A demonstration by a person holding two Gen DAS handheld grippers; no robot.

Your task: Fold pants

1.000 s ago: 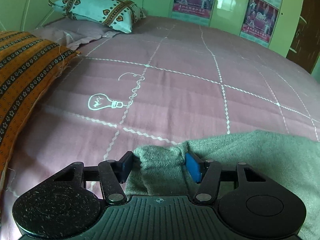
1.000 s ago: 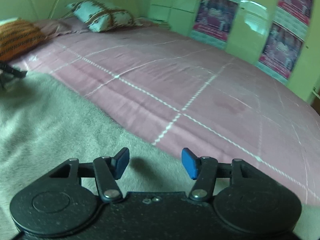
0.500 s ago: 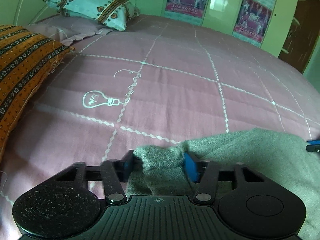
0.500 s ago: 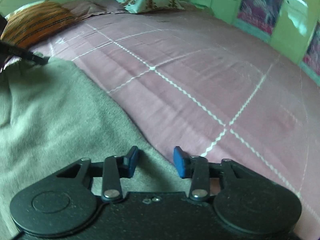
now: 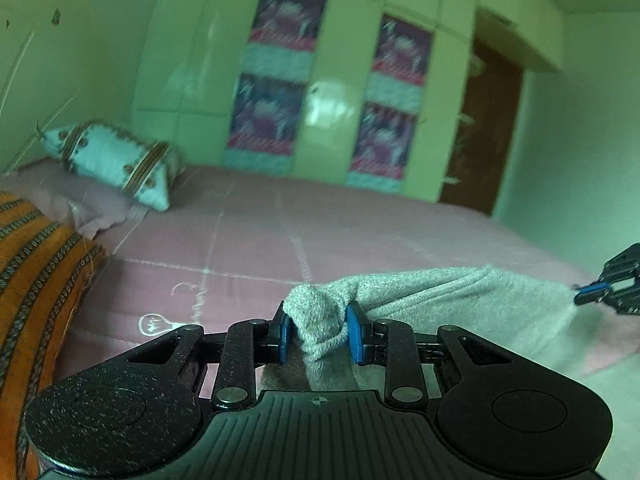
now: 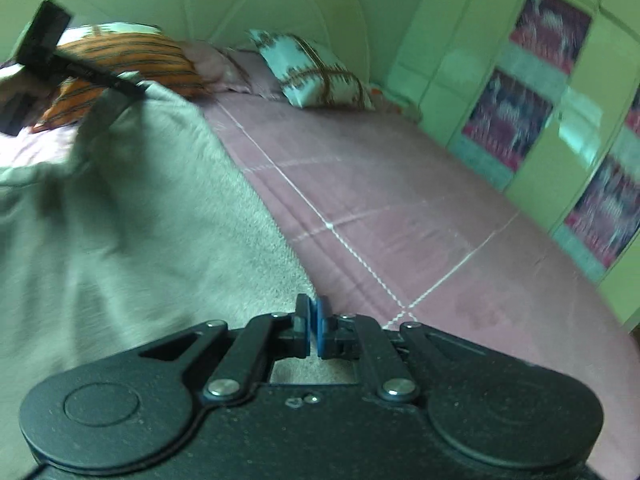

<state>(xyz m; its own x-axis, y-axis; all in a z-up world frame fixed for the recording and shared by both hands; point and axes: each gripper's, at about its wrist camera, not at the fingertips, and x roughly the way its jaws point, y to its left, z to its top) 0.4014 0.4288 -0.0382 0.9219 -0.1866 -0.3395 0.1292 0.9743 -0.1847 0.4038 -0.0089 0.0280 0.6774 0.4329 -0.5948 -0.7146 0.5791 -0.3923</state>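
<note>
The grey pants (image 5: pixel 460 304) hang stretched between both grippers above the pink bed (image 5: pixel 360 232). My left gripper (image 5: pixel 318 334) is shut on a bunched corner of the pants. My right gripper (image 6: pixel 313 330) is shut on the other edge of the pants (image 6: pixel 140 220); its blue pads nearly touch. The right gripper shows at the right edge of the left wrist view (image 5: pixel 596 290), and the left gripper at the upper left of the right wrist view (image 6: pixel 68 64). The fabric below the grippers is hidden.
An orange striped pillow (image 5: pixel 36 280) lies at the left. A white patterned pillow (image 5: pixel 116 160) lies at the bed's head. Green wardrobe doors with posters (image 5: pixel 328 92) stand behind the bed. A brown door (image 5: pixel 484 132) is at the back right.
Both grippers have lifted, raising the pants' edge off the bed. The right gripper went from open to shut on the fabric. The left gripper kept its hold.
</note>
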